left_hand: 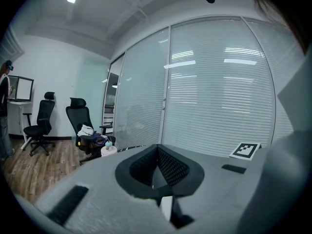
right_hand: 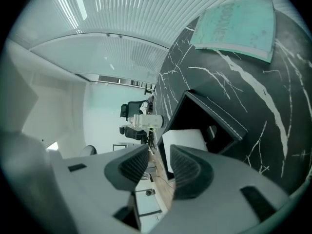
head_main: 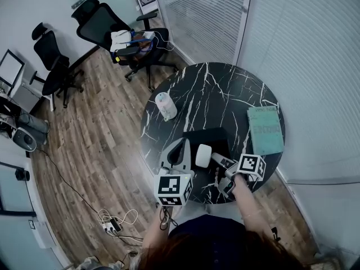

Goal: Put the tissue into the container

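The white tissue [head_main: 203, 154], a folded block, sits at the near left edge of the black container [head_main: 219, 135]; whether it lies fully inside cannot be told. The right claw [right_hand: 158, 167] points at it from the right, jaws apart with a clear gap between them. The tissue shows just past their tips and is not pressed by either pad. The left claw [left_hand: 157, 167] hangs just left of the container, its jaws together with nothing between them. All this is at the near side of the round black marble bench [head_main: 225, 89]. A teal booklet [head_main: 265, 129] lies flat to the right of the container, and a pale roll [head_main: 165, 106] lies farther off to the left. Two black office chairs [head_main: 107, 30] stand on the wooden floor beyond.
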Available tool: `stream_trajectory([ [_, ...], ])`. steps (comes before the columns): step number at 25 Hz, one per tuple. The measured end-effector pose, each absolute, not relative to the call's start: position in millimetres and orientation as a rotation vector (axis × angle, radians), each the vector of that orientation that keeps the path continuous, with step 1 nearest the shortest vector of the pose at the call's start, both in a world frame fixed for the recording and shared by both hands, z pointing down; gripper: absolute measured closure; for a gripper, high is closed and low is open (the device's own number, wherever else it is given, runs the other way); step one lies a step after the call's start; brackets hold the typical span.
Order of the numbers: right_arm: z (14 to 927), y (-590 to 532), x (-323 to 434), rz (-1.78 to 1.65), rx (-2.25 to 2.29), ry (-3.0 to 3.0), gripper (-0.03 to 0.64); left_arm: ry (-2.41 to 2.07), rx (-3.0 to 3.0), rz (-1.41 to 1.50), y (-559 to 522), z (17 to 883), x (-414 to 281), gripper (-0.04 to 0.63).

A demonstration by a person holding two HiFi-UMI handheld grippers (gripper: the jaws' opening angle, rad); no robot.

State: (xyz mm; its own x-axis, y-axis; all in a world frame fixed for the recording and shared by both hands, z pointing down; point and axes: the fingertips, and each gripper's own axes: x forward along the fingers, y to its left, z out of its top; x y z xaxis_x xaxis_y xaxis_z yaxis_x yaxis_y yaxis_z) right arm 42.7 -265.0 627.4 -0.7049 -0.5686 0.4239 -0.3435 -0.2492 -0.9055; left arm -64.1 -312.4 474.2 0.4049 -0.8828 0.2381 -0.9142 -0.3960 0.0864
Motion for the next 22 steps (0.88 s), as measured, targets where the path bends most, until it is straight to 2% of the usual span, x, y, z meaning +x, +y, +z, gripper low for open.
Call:
stream_trajectory([
  [22,556,-218,32,-1.56,-1.451,2.203,0.512,-1.515,2.563,0.155,-250,454,-93,0.569],
])
